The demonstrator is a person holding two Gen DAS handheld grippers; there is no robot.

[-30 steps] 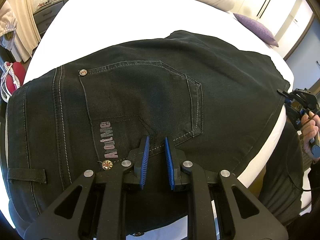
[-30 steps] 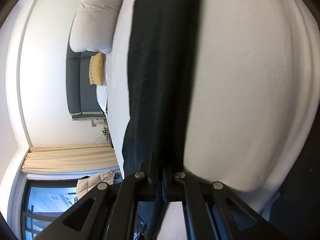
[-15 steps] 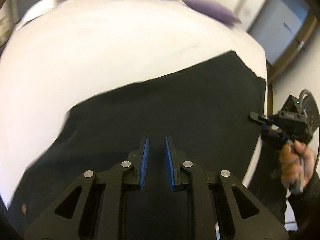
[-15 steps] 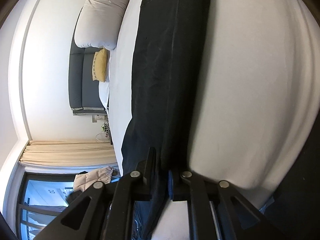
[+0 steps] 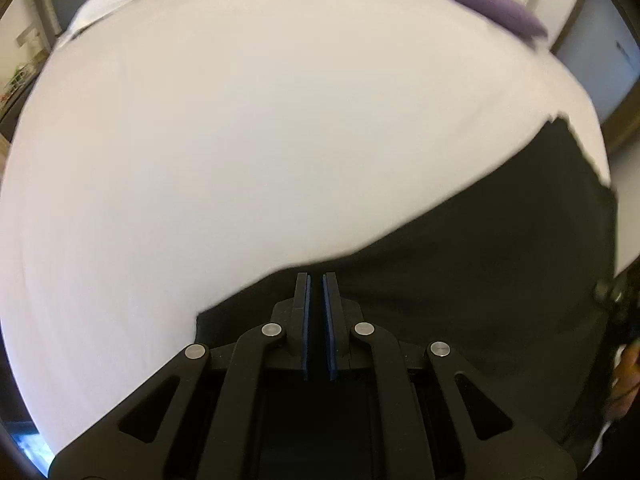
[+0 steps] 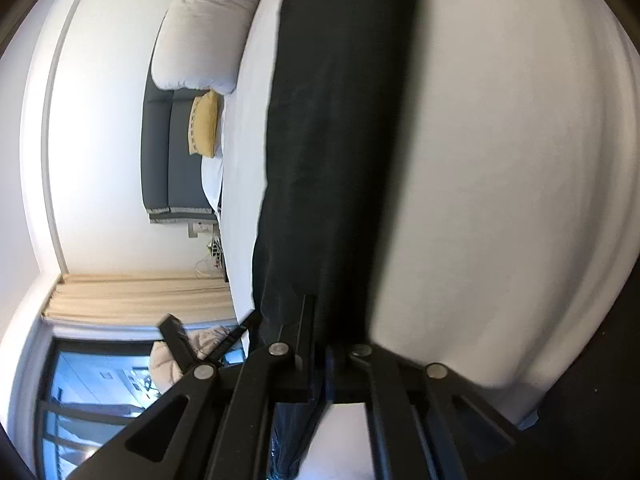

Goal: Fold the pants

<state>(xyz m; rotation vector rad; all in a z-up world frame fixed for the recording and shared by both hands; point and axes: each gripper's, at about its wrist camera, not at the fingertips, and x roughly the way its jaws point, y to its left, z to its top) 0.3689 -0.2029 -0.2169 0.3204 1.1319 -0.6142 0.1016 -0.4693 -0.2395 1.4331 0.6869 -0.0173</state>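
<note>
Your left gripper (image 5: 316, 282) points down over the near edge of the bed (image 5: 240, 140), and its jaws have just been closing; they now stand almost pressed together, a thin slit between the blue pads (image 5: 306, 320), with nothing pinched between them. Just under and around its fingertips lie the black pants (image 5: 460, 272), spread flat on the white sheet along the bed's near edge and running toward its right corner, where the ragged hem (image 5: 576, 140) ends close to the side edge. In the left wrist view your other hand (image 5: 626, 376) shows at the far right, at the edge of the picture beside the cloth.

Your right gripper (image 6: 320, 320) has its jaws pinching the edge of the pants (image 6: 328, 140); the cloth runs down between the pads and hangs below them. From there the pants stretch away from the jaws as one long dark band across the sheet (image 6: 500, 160), up to the hem near the far end of the bed.

Beyond that, at the head of the bed, sit a white pillow (image 6: 204, 28) and a yellow cushion (image 6: 206, 124) against the grey headboard (image 6: 160, 160). A purple cushion (image 5: 492, 8) lies at the far right corner. Cream curtains (image 6: 136, 296) hang by the window (image 6: 88, 392).
</note>
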